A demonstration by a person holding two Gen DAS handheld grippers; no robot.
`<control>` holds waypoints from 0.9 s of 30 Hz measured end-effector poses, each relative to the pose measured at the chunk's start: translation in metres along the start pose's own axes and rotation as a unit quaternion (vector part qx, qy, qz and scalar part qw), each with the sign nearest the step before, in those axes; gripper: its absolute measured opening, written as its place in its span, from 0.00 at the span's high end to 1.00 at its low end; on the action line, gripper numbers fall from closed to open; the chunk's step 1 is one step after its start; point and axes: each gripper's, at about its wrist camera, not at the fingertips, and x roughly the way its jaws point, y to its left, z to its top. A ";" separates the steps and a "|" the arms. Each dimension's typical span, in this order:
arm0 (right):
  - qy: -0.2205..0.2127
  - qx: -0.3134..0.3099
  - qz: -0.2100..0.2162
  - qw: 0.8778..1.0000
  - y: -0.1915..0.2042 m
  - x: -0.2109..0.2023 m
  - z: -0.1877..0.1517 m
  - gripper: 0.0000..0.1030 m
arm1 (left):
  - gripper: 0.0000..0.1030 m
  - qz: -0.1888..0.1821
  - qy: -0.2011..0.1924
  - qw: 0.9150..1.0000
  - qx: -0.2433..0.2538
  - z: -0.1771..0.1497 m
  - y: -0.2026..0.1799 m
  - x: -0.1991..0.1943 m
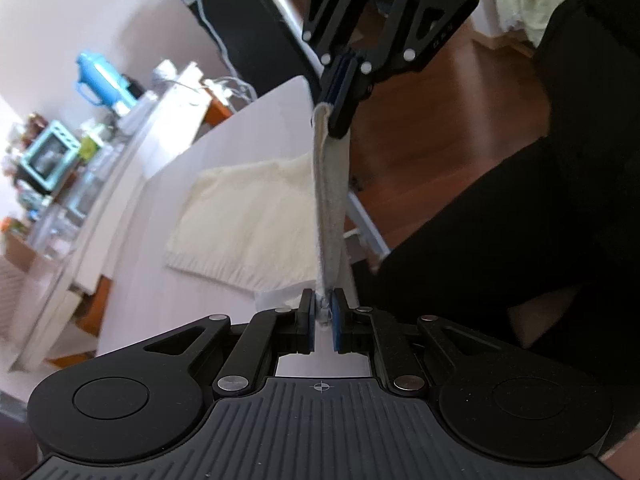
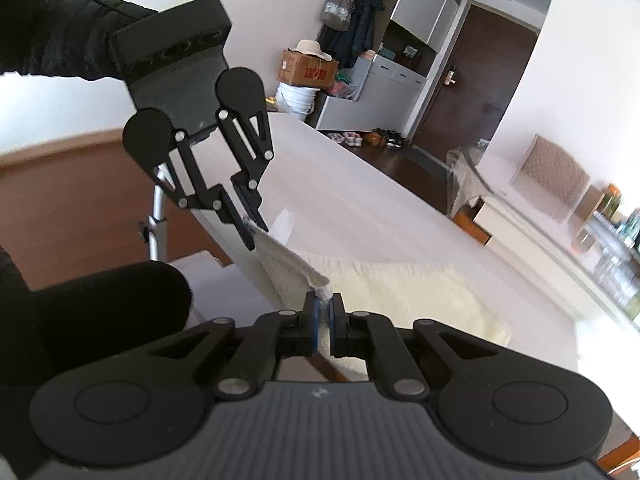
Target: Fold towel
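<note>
Two grippers pinch one cream towel (image 1: 256,216) between them, each at an end of the same raised edge. In the left wrist view the left gripper (image 1: 322,316) sits nearest, at 6 o'clock, its fingers (image 1: 307,320) closed on a bunched corner of the towel. From there a taut strip of cloth runs straight toward 12 o'clock to the right gripper (image 1: 340,100), whose fingers are also clamped shut on the cloth. At 9 to 10 o'clock of the strip, the rest of the towel lies spread on the white table (image 1: 168,280). A person's dark clothing fills the 3 o'clock side.

In the right wrist view the right gripper (image 2: 324,314) is at 6 o'clock, fingers (image 2: 312,320) closed on a towel corner. The held edge climbs toward 11 o'clock to the left gripper (image 2: 252,232), which grips the far corner with its fingers shut; a black sleeve (image 2: 60,32) leads to it from the upper left. The towel's body drapes down to the table (image 2: 400,208) at 3 o'clock of the near fingers.

Farther off, at 12 o'clock, a cardboard box (image 2: 306,68) stands on the floor with a pale hat on top; its inside is hidden. Beside it a white bucket (image 2: 298,98) shows nothing I can make out within. In the left wrist view, blurred shelves at 9 o'clock hold a blue kettle (image 1: 100,78).
</note>
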 end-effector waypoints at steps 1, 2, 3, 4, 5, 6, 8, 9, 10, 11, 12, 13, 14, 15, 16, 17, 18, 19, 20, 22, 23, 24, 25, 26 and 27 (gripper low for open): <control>-0.004 0.012 0.001 1.000 -0.005 -0.003 -0.001 0.95 | 0.92 -0.008 -0.004 1.000 -0.004 0.006 0.008 -0.004; -0.010 0.024 0.000 1.000 -0.010 -0.006 -0.003 0.95 | 0.92 -0.012 -0.007 1.000 -0.007 0.010 0.017 -0.006; -0.016 0.034 -0.001 0.999 -0.015 -0.009 -0.004 0.95 | 0.92 -0.012 -0.008 1.000 -0.007 0.013 0.023 -0.007; -0.023 0.049 -0.001 0.999 -0.023 -0.012 -0.004 0.95 | 0.92 -0.009 -0.009 1.000 -0.009 0.016 0.030 -0.007; -0.032 0.068 -0.003 0.997 -0.032 -0.015 -0.004 0.95 | 0.92 -0.006 -0.010 1.000 -0.012 0.019 0.038 -0.007; -0.037 0.079 -0.005 0.996 -0.039 -0.017 -0.004 0.95 | 0.92 -0.003 -0.012 1.000 -0.018 0.025 0.049 -0.006; -0.049 0.110 -0.005 0.993 -0.059 -0.019 -0.005 0.95 | 0.92 0.006 -0.010 0.999 -0.032 0.035 0.072 0.001; -0.052 0.121 -0.005 0.991 -0.067 -0.019 -0.006 0.95 | 0.92 0.009 -0.009 0.999 -0.033 0.038 0.078 0.004; -0.053 0.135 -0.007 0.989 -0.077 -0.018 -0.006 0.95 | 0.92 0.011 -0.008 0.999 -0.034 0.040 0.083 0.007; -0.052 0.151 -0.011 0.987 -0.089 -0.016 -0.007 0.95 | 0.92 0.014 -0.006 0.999 -0.038 0.045 0.092 0.013; -0.050 0.165 -0.012 0.985 -0.100 -0.013 -0.009 0.95 | 0.92 0.020 -0.003 0.999 -0.044 0.049 0.103 0.022; -0.049 0.179 -0.012 0.983 -0.110 -0.009 -0.010 0.95 | 0.92 0.020 0.001 0.999 -0.050 0.052 0.110 0.028; -0.047 0.193 -0.012 0.980 -0.121 -0.005 -0.012 0.95 | 0.92 0.020 0.010 0.998 -0.060 0.055 0.124 0.043; -0.045 0.203 -0.010 0.978 -0.130 -0.001 -0.014 0.95 | 0.92 0.021 0.016 0.998 -0.065 0.058 0.131 0.051; -0.042 0.214 -0.008 0.976 -0.138 0.004 -0.016 0.95 | 0.92 0.021 0.020 0.997 -0.070 0.059 0.136 0.056; -0.038 0.229 -0.006 0.973 -0.150 0.011 -0.019 0.95 | 0.92 0.021 0.024 0.996 -0.081 0.060 0.146 0.065; -0.035 0.240 -0.004 0.970 -0.159 0.017 -0.021 0.95 | 0.92 0.021 0.032 0.994 -0.099 0.060 0.159 0.080; -0.033 0.248 -0.002 0.968 -0.166 0.021 -0.023 0.95 | 0.92 0.020 0.035 0.994 -0.105 0.060 0.165 0.086; -0.029 0.260 0.001 0.965 -0.177 0.028 -0.026 0.95 | 0.92 0.019 0.038 0.993 -0.108 0.060 0.170 0.090; -0.025 0.278 0.009 0.960 -0.192 0.037 -0.029 0.95 | 0.92 0.016 0.046 0.990 -0.129 0.056 0.187 0.106; -0.023 0.289 0.013 0.957 -0.200 0.042 -0.031 0.95 | 0.92 0.016 0.047 0.990 -0.132 0.056 0.192 0.106; -0.023 0.294 0.014 0.955 -0.206 0.044 -0.032 0.94 | 0.91 0.016 0.048 0.989 -0.142 0.054 0.200 0.111; -0.020 0.300 0.015 0.954 -0.212 0.049 -0.033 0.94 | 0.91 0.016 0.049 0.988 -0.147 0.052 0.204 0.112; -0.014 0.305 0.014 0.952 -0.218 0.056 -0.035 0.94 | 0.91 0.015 0.051 0.987 -0.154 0.050 0.209 0.117; -0.009 0.309 0.014 0.951 -0.222 0.059 -0.037 0.94 | 0.91 0.014 0.057 0.985 -0.160 0.048 0.216 0.125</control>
